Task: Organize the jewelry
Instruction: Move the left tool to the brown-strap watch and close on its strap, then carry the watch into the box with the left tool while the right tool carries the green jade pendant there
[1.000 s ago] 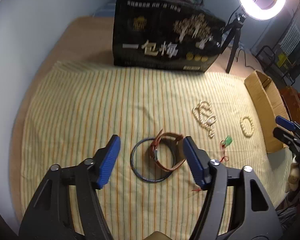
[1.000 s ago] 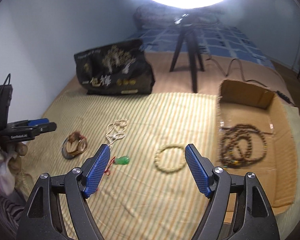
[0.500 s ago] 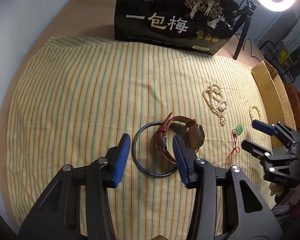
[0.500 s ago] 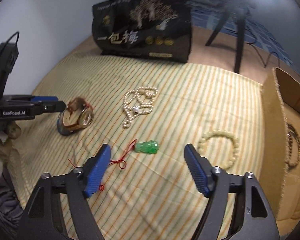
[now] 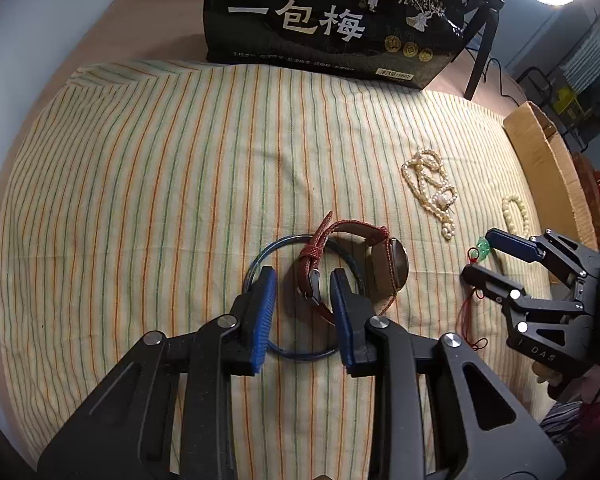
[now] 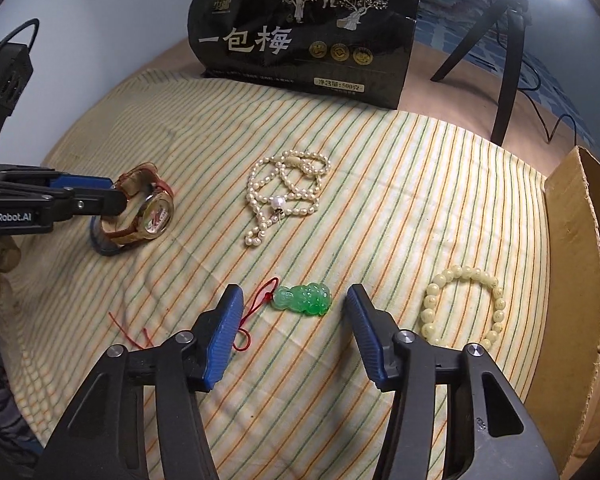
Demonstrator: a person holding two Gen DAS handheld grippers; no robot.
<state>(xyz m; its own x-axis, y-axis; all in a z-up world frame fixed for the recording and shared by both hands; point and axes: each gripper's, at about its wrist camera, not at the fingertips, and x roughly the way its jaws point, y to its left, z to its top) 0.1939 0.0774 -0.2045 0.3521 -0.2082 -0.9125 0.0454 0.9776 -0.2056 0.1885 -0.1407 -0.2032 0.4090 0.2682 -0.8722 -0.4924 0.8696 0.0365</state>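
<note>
Taking the black snack bag (image 5: 332, 20) as our landmark, we see the watch (image 5: 352, 264) lying in front of it on the striped cloth (image 5: 140, 184), resting across a blue bangle (image 5: 260, 264). Our left tool (image 5: 303, 292) is partly open, its pads either side of the watch's strap buckle, gripping nothing. Our right tool (image 6: 294, 320) is wide open around the green jade pendant (image 6: 303, 300), not touching it. The pearl necklace (image 6: 284, 196) lies between pendant and bag; the cream bead bracelet (image 6: 464, 304) lies beside the cardboard box (image 6: 576, 264).
</note>
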